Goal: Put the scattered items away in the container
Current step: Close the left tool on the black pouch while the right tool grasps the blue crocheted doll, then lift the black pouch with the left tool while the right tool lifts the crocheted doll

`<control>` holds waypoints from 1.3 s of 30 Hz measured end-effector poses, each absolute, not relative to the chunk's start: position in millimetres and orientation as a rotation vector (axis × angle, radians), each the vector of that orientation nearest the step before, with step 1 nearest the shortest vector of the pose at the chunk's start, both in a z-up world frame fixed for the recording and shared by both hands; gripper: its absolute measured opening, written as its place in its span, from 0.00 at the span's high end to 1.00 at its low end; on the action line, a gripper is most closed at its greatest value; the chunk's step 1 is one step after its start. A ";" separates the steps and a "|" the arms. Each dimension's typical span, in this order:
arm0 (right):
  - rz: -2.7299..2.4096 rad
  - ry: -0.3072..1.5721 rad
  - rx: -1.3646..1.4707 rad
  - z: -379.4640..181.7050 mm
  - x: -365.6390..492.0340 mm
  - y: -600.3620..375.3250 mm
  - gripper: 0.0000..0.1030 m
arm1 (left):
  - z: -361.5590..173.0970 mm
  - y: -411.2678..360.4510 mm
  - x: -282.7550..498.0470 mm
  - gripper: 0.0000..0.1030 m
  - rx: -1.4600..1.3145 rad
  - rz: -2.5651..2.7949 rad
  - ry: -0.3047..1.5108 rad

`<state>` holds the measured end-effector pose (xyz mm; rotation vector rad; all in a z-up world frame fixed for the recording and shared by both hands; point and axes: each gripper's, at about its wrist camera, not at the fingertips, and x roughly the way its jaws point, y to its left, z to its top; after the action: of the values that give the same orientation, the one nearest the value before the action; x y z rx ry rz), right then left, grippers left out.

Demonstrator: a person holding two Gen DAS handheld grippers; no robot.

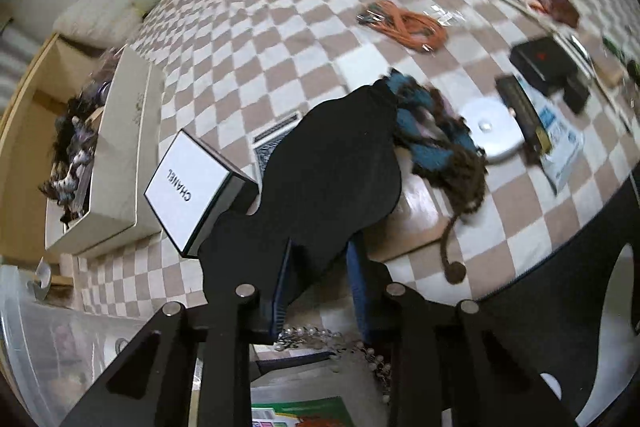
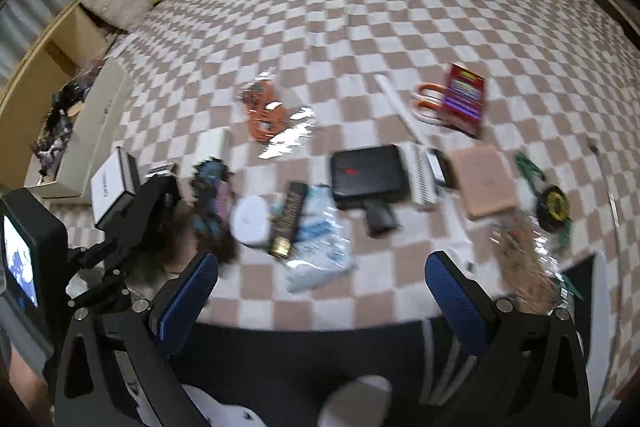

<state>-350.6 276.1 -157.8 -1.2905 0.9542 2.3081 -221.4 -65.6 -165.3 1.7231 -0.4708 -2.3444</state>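
**Black cloth held by L gripper**

A black cloth piece is clamped in the L gripper above the checkered blanket, w/ a knitted blue-brown item attached. R gripper is held wide open, nothing gripped, near the blanket's front edge. The beige box sits at the left edge.

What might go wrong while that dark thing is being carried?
1. The left gripper pinches a floppy black cloth; a brown cord dangles from the yarn bundle beside it and might snag or drag.
2. The cloth hangs near the white box and could knock it.
3. The right gripper is open over scattered things, and both views are blurred, so a quick swing might scatter them more.
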 end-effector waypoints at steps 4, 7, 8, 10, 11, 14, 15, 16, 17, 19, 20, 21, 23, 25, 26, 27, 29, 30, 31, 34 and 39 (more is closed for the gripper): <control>2.349 0.972 -1.348 -166.0 -377.4 260.0 0.16 | -156.4 -79.1 -221.3 0.82 1.685 -2.346 -0.382; 2.377 0.938 -1.396 -175.4 -394.2 248.1 0.26 | -153.9 -86.7 -221.5 0.82 1.673 -2.341 -0.351; 2.388 0.917 -1.409 -177.9 -399.5 244.3 0.27 | -152.6 -88.8 -222.0 0.82 1.665 -2.341 -0.336; 2.416 0.888 -1.427 -182.5 -411.4 237.0 0.34 | -150.2 -92.6 -223.1 0.85 1.650 -2.342 -0.310; 2.428 0.888 -1.431 -184.1 -416.8 234.8 0.36 | -149.2 -94.3 -223.7 0.90 1.644 -2.344 -0.299; 2.462 0.881 -1.443 -188.8 -431.5 228.5 0.39 | -148.0 -99.0 -225.5 0.90 1.634 -2.345 -0.270; 2.470 0.874 -1.448 -190.5 -435.6 226.6 0.39 | -149.0 -100.5 -225.8 0.90 1.639 -2.343 -0.259; 2.472 0.869 -1.459 -192.9 -439.2 224.9 0.42 | -150.0 -101.9 -226.2 0.90 1.644 -2.342 -0.249; 2.472 0.871 -1.471 -195.3 -441.4 223.4 0.44 | -151.0 -102.9 -226.8 0.90 1.650 -2.341 -0.235; 2.471 0.883 -1.493 -200.3 -445.9 221.1 0.47 | -151.5 -104.1 -227.2 0.90 1.649 -2.340 -0.228; 2.473 0.887 -1.497 -201.7 -447.4 220.4 0.48 | -151.4 -104.5 -227.5 0.91 1.647 -2.341 -0.226; 2.476 0.889 -1.501 -203.1 -449.1 219.6 0.51 | -151.6 -105.3 -227.7 0.91 1.650 -2.341 -0.218; 2.494 0.878 -1.503 -205.1 -452.4 217.2 0.55 | -151.6 -107.2 -227.7 0.91 1.657 -2.341 -0.190; 2.505 0.868 -1.516 -207.7 -455.3 213.5 0.64 | -151.2 -108.6 -227.7 0.91 1.657 -2.342 -0.176; 2.508 0.863 -1.526 -209.3 -456.5 211.3 0.67 | -150.7 -108.8 -227.4 0.92 1.656 -2.343 -0.173; 2.509 0.852 -1.531 -209.3 -456.2 209.8 0.73 | -150.1 -109.1 -227.1 0.92 1.654 -2.344 -0.169; 2.511 0.828 -1.543 -209.2 -455.6 206.7 0.78 | -147.4 -110.3 -226.0 0.93 1.641 -2.349 -0.159; 2.511 0.817 -1.548 -209.1 -455.2 205.2 0.80 | -145.6 -111.1 -225.4 0.94 1.633 -2.354 -0.151; 2.512 0.805 -1.554 -209.1 -454.9 203.6 0.80 | -144.2 -111.8 -224.7 0.94 1.631 -2.359 -0.141; 2.513 0.797 -1.555 -205.8 -451.4 203.5 0.82 | -140.4 -111.5 -223.0 0.96 1.625 -2.374 -0.125; 2.508 0.855 -1.482 -187.1 -430.9 223.8 0.83 | -129.8 -110.3 -220.1 0.99 1.598 -2.413 -0.069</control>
<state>-430.9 223.8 -187.1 -1.4824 0.8550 2.5076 -220.1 -110.3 -129.8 1.5977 -0.0690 -2.4131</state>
